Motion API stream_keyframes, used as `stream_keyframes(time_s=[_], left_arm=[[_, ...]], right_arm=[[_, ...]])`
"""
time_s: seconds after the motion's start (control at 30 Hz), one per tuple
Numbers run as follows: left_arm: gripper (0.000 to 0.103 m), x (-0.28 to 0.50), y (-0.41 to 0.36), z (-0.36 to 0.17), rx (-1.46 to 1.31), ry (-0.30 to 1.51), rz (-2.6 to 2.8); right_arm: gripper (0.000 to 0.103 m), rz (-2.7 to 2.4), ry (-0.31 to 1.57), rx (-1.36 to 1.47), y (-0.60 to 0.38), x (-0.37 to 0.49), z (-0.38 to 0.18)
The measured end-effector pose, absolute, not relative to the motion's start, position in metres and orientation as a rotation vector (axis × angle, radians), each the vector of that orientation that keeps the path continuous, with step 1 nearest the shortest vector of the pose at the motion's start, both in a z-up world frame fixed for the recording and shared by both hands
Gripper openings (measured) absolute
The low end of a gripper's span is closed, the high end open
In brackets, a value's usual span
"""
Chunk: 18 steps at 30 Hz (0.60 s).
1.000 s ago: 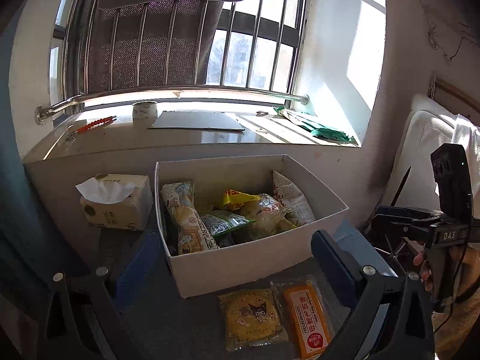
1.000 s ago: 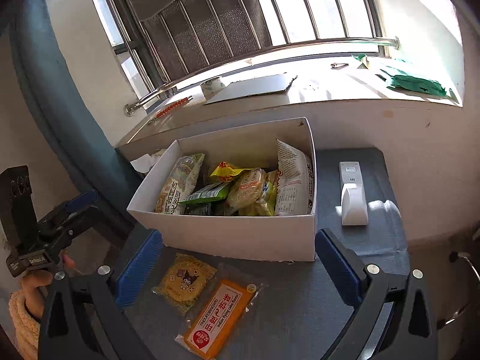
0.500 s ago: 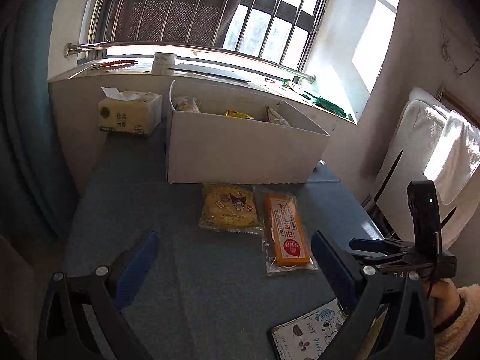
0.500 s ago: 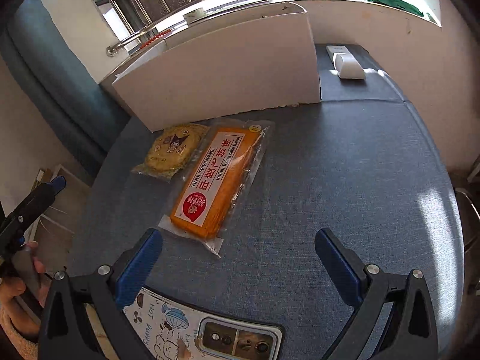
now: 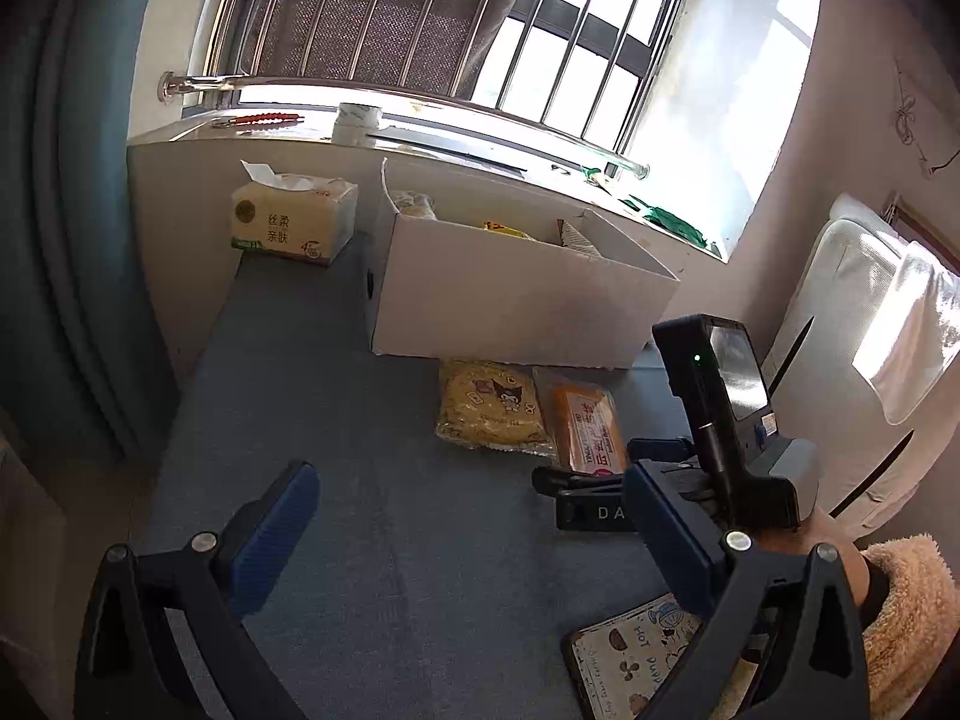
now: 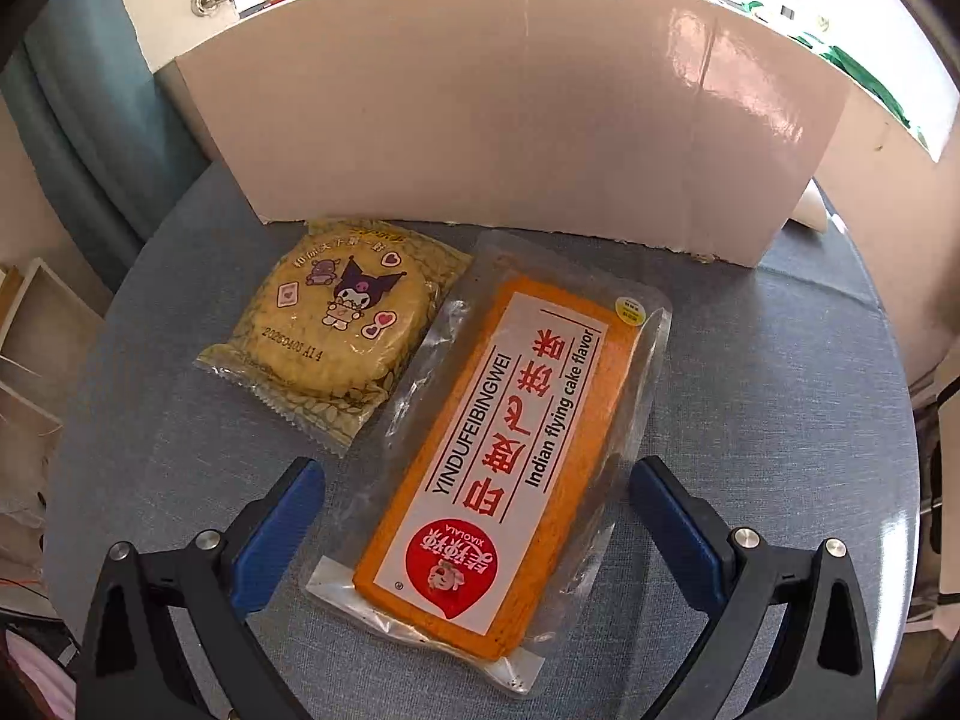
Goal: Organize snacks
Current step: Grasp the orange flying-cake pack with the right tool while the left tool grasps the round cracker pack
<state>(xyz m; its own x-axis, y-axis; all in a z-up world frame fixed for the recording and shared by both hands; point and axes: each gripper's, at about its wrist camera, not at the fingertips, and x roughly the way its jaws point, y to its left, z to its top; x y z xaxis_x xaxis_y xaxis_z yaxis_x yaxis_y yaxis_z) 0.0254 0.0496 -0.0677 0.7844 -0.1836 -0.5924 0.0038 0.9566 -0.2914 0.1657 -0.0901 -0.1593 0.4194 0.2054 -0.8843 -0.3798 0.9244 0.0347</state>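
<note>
An orange flying-cake pack (image 6: 516, 450) lies flat on the blue table in front of the white snack box (image 6: 510, 108). My right gripper (image 6: 474, 516) is open and low, its blue pads on either side of the pack's near end, not touching it. A yellow cartoon cookie pack (image 6: 342, 324) lies just left of it. In the left wrist view the box (image 5: 516, 300) holds several snack bags, mostly hidden by its wall, and both packs (image 5: 489, 405) lie before it. My left gripper (image 5: 474, 528) hangs open over bare table, holding nothing.
A tissue box (image 5: 288, 222) stands left of the snack box against the window ledge. A phone in a patterned case (image 5: 630, 654) lies at the table's near right edge. A hand in a fleecy sleeve (image 5: 900, 612) holds the right gripper's handle. A white chair (image 5: 864, 324) stands to the right.
The right gripper has come down and forward until its open pads flank the orange pack's near end. The left gripper has pulled back and left, away from the box.
</note>
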Motion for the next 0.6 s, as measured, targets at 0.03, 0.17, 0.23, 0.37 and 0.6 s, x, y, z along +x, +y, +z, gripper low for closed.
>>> stream_keyframes(time_s=[0.03, 0.17, 0.23, 0.37, 0.6], left_arm=[[0.103, 0.026, 0.05, -0.069, -0.286, 0.667, -0.105], [0.103, 0.029, 0.051, -0.073, -0.292, 0.682, -0.102], [0.103, 0.032, 0.049, -0.075, -0.287, 0.689, -0.104], [0.103, 0.044, 0.039, -0.079, -0.26, 0.712, -0.133], [0.103, 0.101, 0.012, -0.094, -0.194, 0.812, -0.167]], right_arm=[[0.103, 0.367, 1.077, -0.21, -0.087, 0.165, -0.16], [0.087, 0.396, 1.055, -0.24, -0.094, 0.16, -0.155], [0.063, 0.414, 1.046, -0.241, -0.105, 0.157, -0.15], [0.059, 0.459, 1.066, -0.153, -0.142, 0.155, -0.145], [0.059, 0.505, 1.035, 0.071, -0.208, 0.135, -0.128]])
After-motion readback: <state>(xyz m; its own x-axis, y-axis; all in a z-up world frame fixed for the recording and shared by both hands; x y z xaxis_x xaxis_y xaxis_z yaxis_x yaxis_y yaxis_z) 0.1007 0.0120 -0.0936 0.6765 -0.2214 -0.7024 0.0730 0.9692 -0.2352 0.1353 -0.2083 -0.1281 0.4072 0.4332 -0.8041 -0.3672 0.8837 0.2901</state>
